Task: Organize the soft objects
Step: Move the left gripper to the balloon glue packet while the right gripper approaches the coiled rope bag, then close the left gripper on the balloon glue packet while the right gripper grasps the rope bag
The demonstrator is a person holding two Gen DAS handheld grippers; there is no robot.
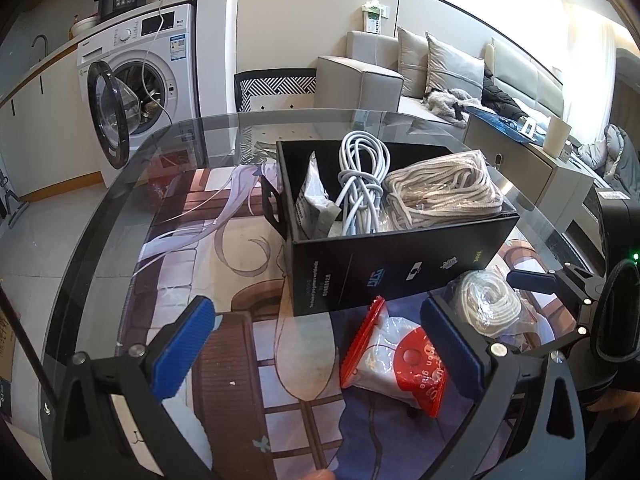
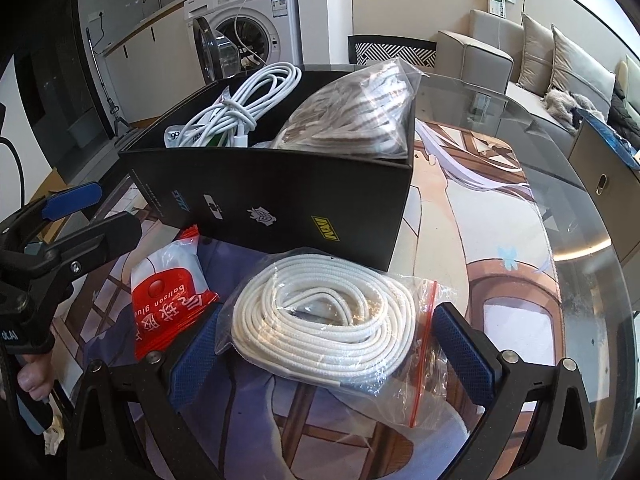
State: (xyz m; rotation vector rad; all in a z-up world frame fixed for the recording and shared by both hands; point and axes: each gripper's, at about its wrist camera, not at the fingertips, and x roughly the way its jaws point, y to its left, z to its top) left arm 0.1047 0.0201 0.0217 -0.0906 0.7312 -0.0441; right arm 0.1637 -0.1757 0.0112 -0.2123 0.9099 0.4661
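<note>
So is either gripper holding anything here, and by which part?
No. The left gripper is open and empty; the right gripper is open, straddling the clear zip bag of coiled white rope without clamping it.

Bright daylight from the upper right, blown-out window glare, glass table [image 1: 120,184] reflections, heavy fisheye bending, dark corners

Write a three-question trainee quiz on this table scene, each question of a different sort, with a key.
1. True or false: the white cable bundle lies inside the black box.
2. Which item sits between the right gripper fingers? A) red glue packet B) bagged white rope coil C) a pillow
3. Fill in: the left gripper is ____ (open/shut).

Key: 1 true; 2 B; 3 open.
</note>
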